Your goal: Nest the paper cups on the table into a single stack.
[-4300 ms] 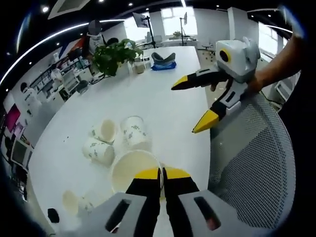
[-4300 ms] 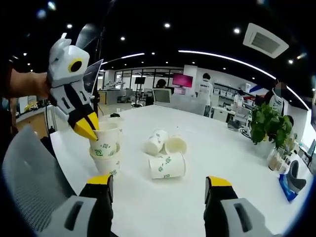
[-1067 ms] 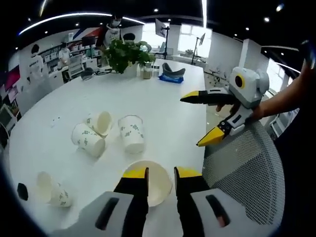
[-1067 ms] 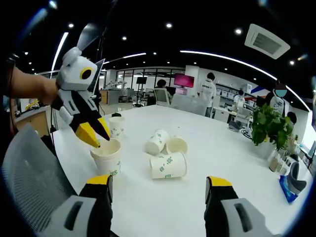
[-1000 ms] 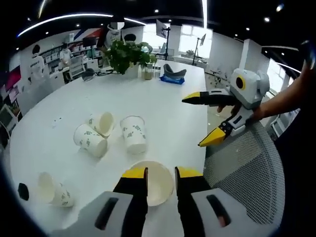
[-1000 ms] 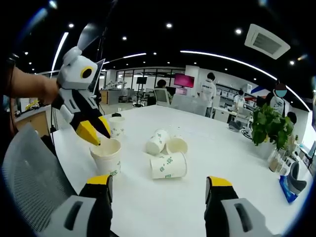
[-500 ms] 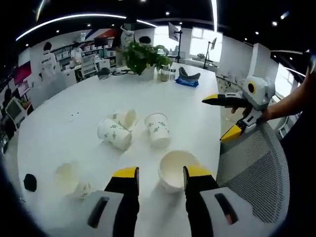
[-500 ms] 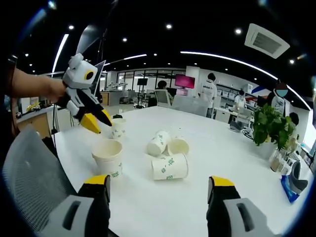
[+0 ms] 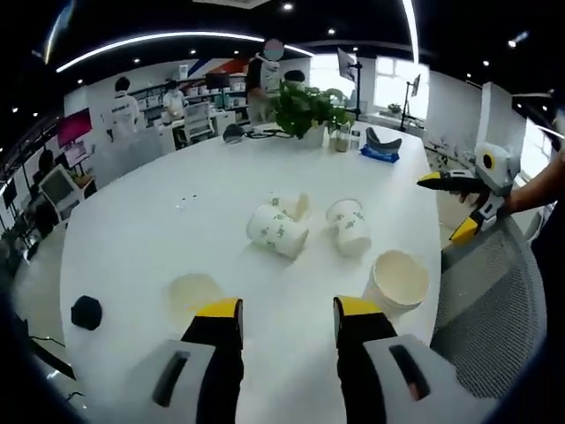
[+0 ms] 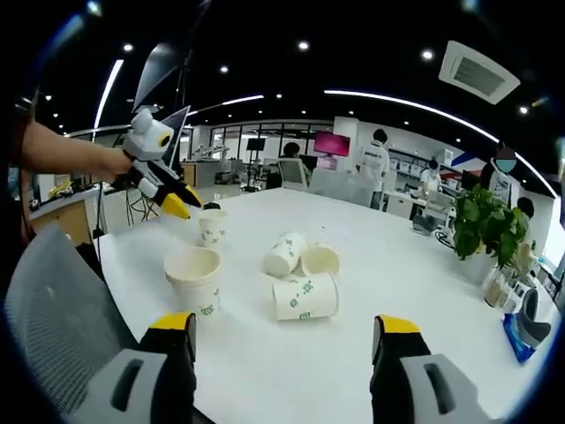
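Note:
A stack of nested white paper cups [image 9: 397, 278] [image 10: 194, 278] stands upright near the table edge. Three cups lie on their sides in the middle: one [image 9: 275, 231] [image 10: 282, 254], a second behind it [image 9: 296, 206] [image 10: 318, 259], a third [image 9: 349, 227] [image 10: 306, 296]. A single upright cup [image 9: 194, 291] [image 10: 212, 227] stands apart. My left gripper [image 9: 287, 309] [image 10: 179, 205] is open and empty, hovering just above and short of that single cup. My right gripper [image 10: 284, 325] [image 9: 463, 208] is open and empty, held back over the table edge.
The white table [image 9: 159, 221] [image 10: 397, 283] carries a potted plant [image 9: 305, 106] [image 10: 481, 221], a blue item [image 9: 380, 152] and a small black object [image 9: 86, 312]. A grey mesh chair [image 9: 490, 309] [image 10: 53, 318] stands at the near edge. People stand at desks beyond.
My left gripper opened wide, let go of the stack and drew away from it toward the single upright cup. The right gripper has stayed open and still.

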{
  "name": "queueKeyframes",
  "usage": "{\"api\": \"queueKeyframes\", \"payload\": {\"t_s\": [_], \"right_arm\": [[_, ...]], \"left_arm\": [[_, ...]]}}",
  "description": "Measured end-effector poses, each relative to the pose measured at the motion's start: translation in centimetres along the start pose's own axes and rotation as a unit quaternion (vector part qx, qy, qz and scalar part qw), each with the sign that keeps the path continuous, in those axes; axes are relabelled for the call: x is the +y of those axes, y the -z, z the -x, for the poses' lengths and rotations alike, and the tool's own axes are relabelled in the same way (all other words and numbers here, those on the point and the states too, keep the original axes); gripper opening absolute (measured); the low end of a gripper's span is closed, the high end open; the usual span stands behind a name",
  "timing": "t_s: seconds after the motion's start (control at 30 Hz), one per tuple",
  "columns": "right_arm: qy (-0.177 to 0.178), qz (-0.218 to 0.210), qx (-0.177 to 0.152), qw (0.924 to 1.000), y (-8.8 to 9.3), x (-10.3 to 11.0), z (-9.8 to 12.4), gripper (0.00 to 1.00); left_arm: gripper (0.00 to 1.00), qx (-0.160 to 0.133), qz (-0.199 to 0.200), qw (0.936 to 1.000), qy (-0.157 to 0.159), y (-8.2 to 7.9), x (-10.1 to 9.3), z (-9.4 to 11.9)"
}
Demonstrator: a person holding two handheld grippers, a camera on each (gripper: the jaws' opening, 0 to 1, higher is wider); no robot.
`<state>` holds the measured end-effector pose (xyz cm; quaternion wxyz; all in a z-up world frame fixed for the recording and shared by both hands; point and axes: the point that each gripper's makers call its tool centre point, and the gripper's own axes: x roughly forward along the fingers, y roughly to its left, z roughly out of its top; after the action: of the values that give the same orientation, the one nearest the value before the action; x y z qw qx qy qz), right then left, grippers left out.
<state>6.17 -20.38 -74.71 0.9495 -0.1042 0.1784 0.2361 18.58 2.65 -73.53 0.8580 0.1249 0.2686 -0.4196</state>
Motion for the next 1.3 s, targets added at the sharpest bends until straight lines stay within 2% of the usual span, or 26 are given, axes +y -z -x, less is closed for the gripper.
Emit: {"api": "queueKeyframes", "payload": {"t_s": [0.13,0.27,0.57,0.7,0.77,0.83,0.97,1.03,1.17,1.3], "right_arm": [[0.001,0.002,0.001,1.0,0.0,0.0,0.0,0.83],[0.002,0.003,0.001,1.0,0.1,-0.1,0.0,0.83],[0.002,0.007,0.005,1.0,0.2,-0.1,0.0,0.82],[0.003,0.006,0.006,1.0,0.3,-0.2,0.0,0.82],[0.002,0.007,0.006,1.0,0.3,-0.1,0.0,0.82],[0.003,0.007,0.007,0.9999,0.3,-0.1,0.0,0.82],[0.003,0.007,0.007,0.9999,0.3,-0.1,0.0,0.82],[0.003,0.007,0.007,0.9999,0.3,-0.1,0.0,0.81],[0.003,0.008,0.008,0.9999,0.2,0.0,0.0,0.81],[0.003,0.008,0.008,0.9999,0.2,0.0,0.0,0.81]], "left_arm": [[0.37,-0.002,0.005,1.0,-0.006,0.3,1.7,-0.4],[0.35,0.015,0.002,0.9999,-0.007,1.0,2.8,-1.2],[0.24,0.035,-0.031,0.9989,-0.003,2.4,4.7,-3.3],[0.18,0.032,-0.042,0.9986,0.002,1.7,4.2,-3.5],[0.17,0.036,-0.045,0.9984,0.004,2.4,5.4,-4.3],[0.16,0.042,-0.044,0.9981,0.007,2.4,4.9,-4.4],[0.13,0.054,-0.042,0.9976,0.012,3.2,5.3,-4.9],[0.11,0.056,-0.043,0.9974,0.012,3.0,4.7,-4.8],[0.05,0.06,-0.044,0.9971,0.01,3.5,5.5,-5.2],[0.02,0.06,-0.049,0.997,0.007,3.3,5.3,-5.0]]}}
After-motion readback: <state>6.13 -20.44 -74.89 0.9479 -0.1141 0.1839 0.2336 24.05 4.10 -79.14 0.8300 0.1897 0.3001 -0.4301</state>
